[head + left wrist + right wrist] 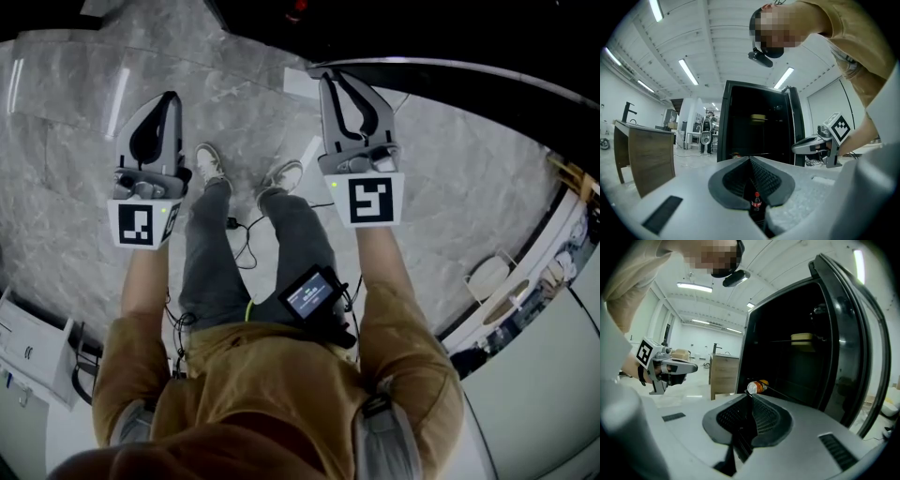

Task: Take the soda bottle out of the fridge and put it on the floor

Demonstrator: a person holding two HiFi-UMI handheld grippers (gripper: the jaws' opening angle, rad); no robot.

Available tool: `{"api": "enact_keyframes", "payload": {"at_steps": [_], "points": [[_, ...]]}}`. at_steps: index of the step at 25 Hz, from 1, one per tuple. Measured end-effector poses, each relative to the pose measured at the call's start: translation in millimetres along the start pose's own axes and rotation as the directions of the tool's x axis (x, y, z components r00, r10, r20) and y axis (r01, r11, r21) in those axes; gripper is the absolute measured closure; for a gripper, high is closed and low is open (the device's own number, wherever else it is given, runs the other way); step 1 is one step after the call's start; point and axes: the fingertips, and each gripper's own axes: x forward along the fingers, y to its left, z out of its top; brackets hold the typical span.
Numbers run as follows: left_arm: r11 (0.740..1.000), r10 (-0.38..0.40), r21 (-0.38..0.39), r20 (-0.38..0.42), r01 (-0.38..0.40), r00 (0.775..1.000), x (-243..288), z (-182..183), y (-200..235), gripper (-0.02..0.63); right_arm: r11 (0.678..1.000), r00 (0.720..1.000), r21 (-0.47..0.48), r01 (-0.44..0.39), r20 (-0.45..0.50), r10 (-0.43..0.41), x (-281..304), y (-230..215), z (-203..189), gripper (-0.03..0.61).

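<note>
L gripper is hanging over the marble floor, jaws clenched tip to tip, gripping nothing. R gripper is clenched & empty too, near the fridge, whose door is standing open. Soda bottle, red cap, is showing small & upright thru the slit low betw. the L jaws, far ahead; can't tell if it's in the fridge. An orange can is lying sideways on a fridge shelf.

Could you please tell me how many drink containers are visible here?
2. A red-capped soda bottle stands upright low down, seen past the left gripper; an orange can lies on its side inside the fridge. The dark fridge may hide more.
</note>
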Motion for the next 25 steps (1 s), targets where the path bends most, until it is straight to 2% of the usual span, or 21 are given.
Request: {"api": "enact_keyframes", "payload": {"at_steps": [12,19,20,22,25], "points": [[0.998,-0.059,0.002,0.007,0.059,0.998,29,-61,-3,0.612,0.999,1.000,-0.050,0.006,-0.019,-0.007,27,-3,-61,0.575],[0.995,-0.101,0.010,0.020,0.101,0.995,51,-92,-7,0.612,0.998,0.999,-0.043,0.038,-0.010,-0.038,45,-14,-93,0.573],[0.995,-0.104,0.009,0.024,0.104,0.994,54,-94,-7,0.612,0.998,0.999,-0.039,0.041,-0.016,-0.042,47,-16,-98,0.564],[0.995,-0.101,0.008,0.020,0.101,0.995,60,-100,-4,0.612,0.998,0.999,-0.038,0.042,-0.029,-0.043,52,-19,-108,0.506],[0.995,-0.104,0.010,0.020,0.103,0.994,66,-112,-1,0.612,0.997,0.999,-0.063,0.042,-0.022,-0.044,62,-21,-119,0.506]]}}
